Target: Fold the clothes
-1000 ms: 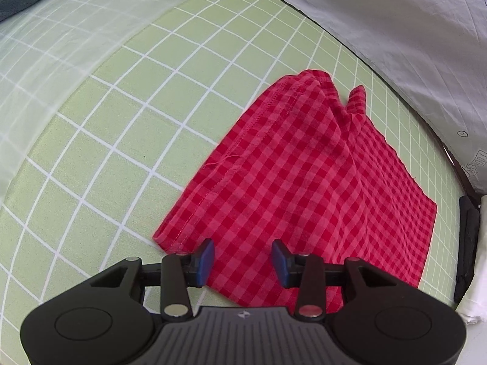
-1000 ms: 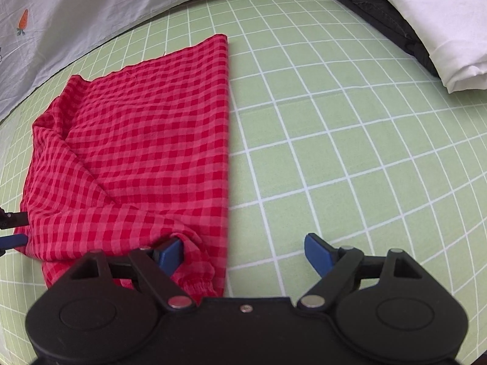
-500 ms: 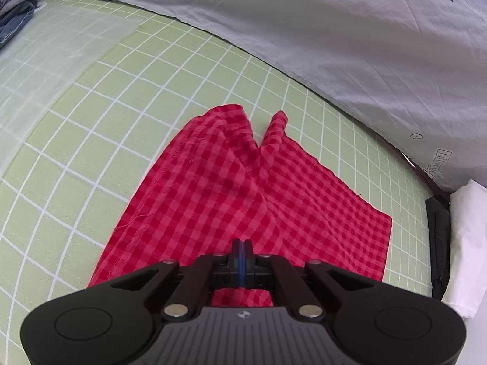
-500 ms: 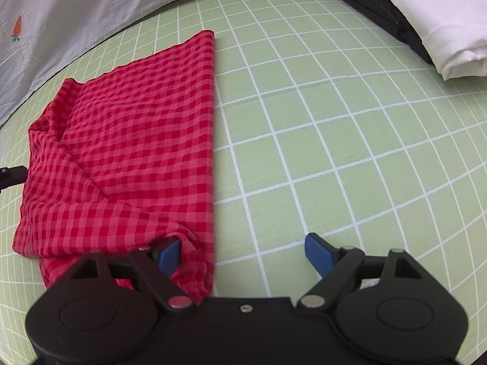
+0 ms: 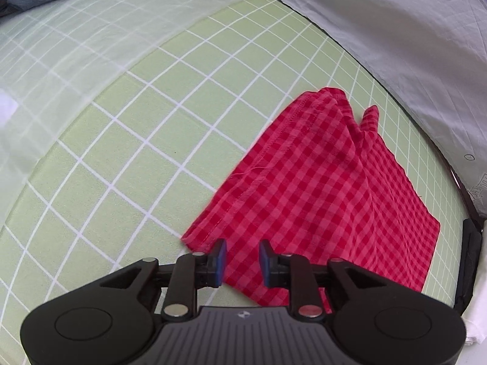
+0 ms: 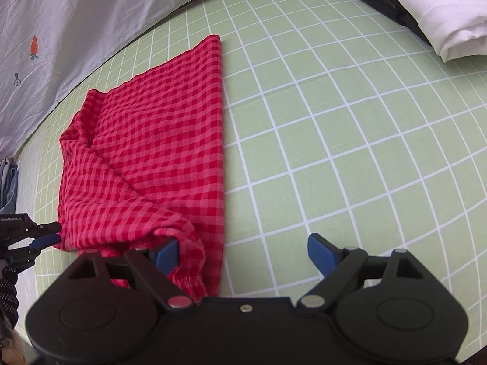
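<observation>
One red checked garment [image 5: 319, 200], one green grid mat [image 6: 350, 140], one folded white cloth [image 6: 438, 9], two grippers.

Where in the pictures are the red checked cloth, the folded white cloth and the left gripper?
red checked cloth [image 6: 146, 158]: right wrist view, middle of its flat top.
folded white cloth [image 6: 432, 3]: right wrist view, its upper face.
left gripper [image 5: 242, 261]: left wrist view, midway between its fingers.

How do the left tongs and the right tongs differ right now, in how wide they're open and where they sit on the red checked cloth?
The left tongs are open only narrowly; the right tongs gape wide. The left tongs sit over a near corner of the red checked cloth, with cloth showing in their gap; the right tongs have one pad against the bunched near edge and the other out over the green grid mat. Both have blue pads and grip nothing.
</observation>
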Tool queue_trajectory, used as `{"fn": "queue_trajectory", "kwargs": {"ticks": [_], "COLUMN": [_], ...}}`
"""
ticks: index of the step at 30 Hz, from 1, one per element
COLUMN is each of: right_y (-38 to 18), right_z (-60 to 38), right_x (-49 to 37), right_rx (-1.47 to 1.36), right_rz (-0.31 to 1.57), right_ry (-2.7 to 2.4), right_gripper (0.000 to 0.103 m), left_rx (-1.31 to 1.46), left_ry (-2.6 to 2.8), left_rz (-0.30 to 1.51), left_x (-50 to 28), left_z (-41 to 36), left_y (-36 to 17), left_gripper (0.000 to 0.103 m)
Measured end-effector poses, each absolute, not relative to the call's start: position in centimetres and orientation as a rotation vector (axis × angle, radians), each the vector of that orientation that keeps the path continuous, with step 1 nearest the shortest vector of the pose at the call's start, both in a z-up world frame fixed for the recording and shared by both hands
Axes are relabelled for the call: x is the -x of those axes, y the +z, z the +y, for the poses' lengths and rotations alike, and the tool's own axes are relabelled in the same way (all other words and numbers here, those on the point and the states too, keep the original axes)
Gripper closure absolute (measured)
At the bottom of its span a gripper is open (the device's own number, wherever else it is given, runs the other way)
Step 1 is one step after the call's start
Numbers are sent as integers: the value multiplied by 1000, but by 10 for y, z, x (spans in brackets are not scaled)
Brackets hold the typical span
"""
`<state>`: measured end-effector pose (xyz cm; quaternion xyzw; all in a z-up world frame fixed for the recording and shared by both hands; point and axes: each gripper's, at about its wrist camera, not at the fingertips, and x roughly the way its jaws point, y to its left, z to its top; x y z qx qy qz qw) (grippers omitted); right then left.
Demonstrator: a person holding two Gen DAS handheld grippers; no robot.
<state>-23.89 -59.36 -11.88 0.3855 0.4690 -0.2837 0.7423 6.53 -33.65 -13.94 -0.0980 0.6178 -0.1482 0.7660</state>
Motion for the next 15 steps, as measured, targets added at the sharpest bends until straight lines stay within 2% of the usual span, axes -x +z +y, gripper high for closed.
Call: {"fn": "queue_trajectory", "kwargs": {"ticks": [4,7,10,15], "right_y": [-112,-102,-92,-86], "right_z": [-594,-591,-587,-586], "right_x": [248,246,242,242], "right_rx": [-842,-763,-662,-637], "right_rz": [1002,982,970,992], "right_ry": [-668,-706,-723,-727], "right_gripper": [13,12,7,7], "left_rx": [212,208,204,193], "left_ry": [-314,-316,-319,-323], "left_rz": [1358,1367,1375,1384], "left_x": [-66,-67,-68,-69], "left_z": [-336,-336,-337,-338], "left_y": [-142,-144,-145,-147], "left_gripper": [63,59,59,58]}}
